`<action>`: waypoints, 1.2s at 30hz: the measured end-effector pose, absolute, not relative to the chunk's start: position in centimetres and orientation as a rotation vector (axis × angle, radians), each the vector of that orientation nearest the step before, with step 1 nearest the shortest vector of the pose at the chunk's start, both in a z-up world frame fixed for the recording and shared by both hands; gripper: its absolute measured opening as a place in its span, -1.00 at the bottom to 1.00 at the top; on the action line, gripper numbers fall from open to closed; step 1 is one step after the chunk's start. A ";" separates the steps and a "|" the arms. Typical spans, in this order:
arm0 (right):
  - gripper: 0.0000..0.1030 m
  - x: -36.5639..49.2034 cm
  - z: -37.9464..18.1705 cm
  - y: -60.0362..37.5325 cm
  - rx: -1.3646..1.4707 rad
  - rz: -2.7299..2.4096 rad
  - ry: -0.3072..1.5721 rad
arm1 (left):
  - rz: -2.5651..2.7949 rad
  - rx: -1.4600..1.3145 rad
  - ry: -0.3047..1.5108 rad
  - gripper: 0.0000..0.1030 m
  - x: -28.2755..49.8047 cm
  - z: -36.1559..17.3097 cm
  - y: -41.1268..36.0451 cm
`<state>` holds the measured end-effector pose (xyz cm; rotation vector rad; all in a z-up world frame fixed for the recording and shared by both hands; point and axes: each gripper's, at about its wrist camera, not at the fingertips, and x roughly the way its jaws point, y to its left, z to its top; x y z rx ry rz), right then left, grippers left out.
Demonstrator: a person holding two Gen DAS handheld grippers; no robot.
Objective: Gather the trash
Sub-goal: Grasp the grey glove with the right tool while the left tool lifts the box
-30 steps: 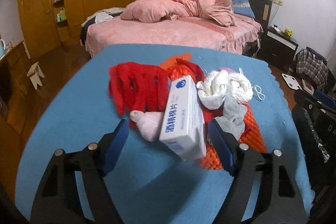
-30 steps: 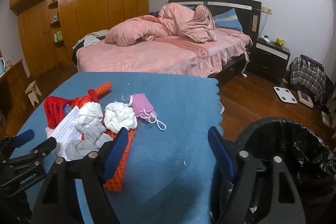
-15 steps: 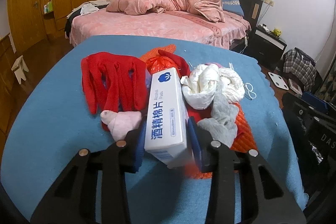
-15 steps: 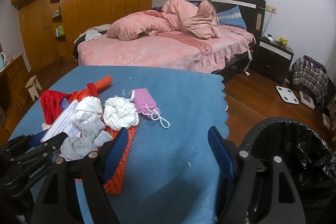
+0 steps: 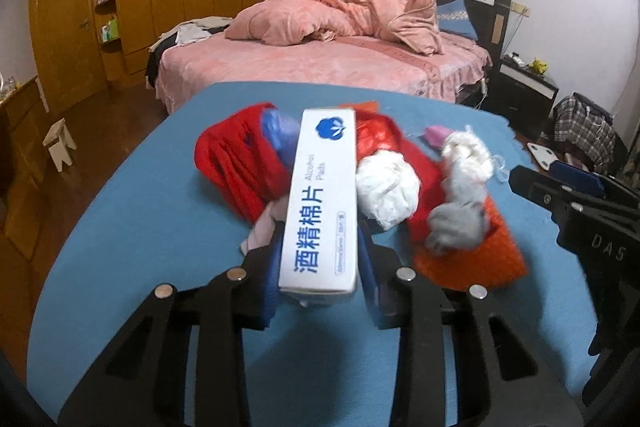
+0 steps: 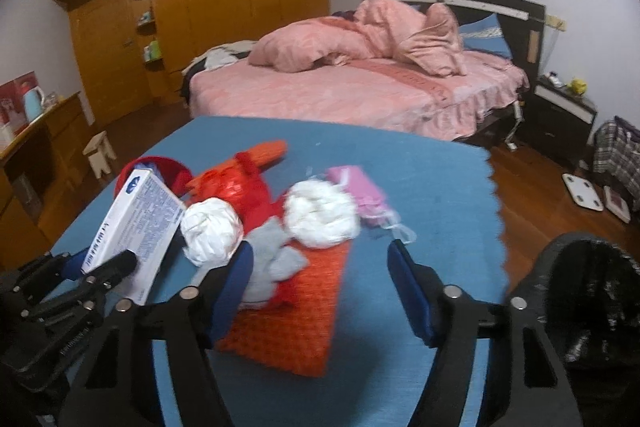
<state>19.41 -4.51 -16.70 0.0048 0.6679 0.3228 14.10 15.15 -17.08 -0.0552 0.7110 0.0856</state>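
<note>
The left hand-held gripper point(image 5: 320, 267) pinches the white box point(image 5: 322, 199) above the trash pile. The right hand-held gripper point(image 6: 320, 283) hangs spread over bare blue worktop point(image 6: 436, 195), whose scalloped edge meets the bin point(image 6: 592, 291).

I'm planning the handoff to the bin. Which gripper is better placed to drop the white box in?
Left. The left gripper already clamps the white box, lifted off the pile. The right gripper is open and empty, though nearer the black bin.

Left gripper point(image 5: 320, 267) clamped on a box, right gripper point(image 6: 320, 287) spread wide
</note>
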 end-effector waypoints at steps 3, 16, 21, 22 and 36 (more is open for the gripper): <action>0.18 19.7 -17.3 -3.2 0.003 0.351 0.684 | 0.086 -0.050 0.727 -0.38 14.1 -17.8 15.5; -0.13 20.4 -18.9 -0.4 -0.002 0.453 0.743 | 0.072 -0.090 0.753 -0.37 14.7 -18.7 16.8; -0.13 20.1 -18.6 -0.6 0.017 0.468 0.763 | 0.067 -0.113 0.757 -0.37 14.6 -18.8 17.1; -0.13 20.1 -18.4 -0.5 0.015 0.471 0.762 | 0.067 -0.109 0.758 -0.37 14.6 -18.8 17.0; -0.68 19.8 -17.2 -1.0 0.004 0.498 0.782 | 0.074 -0.121 0.765 -0.39 14.5 -18.4 17.2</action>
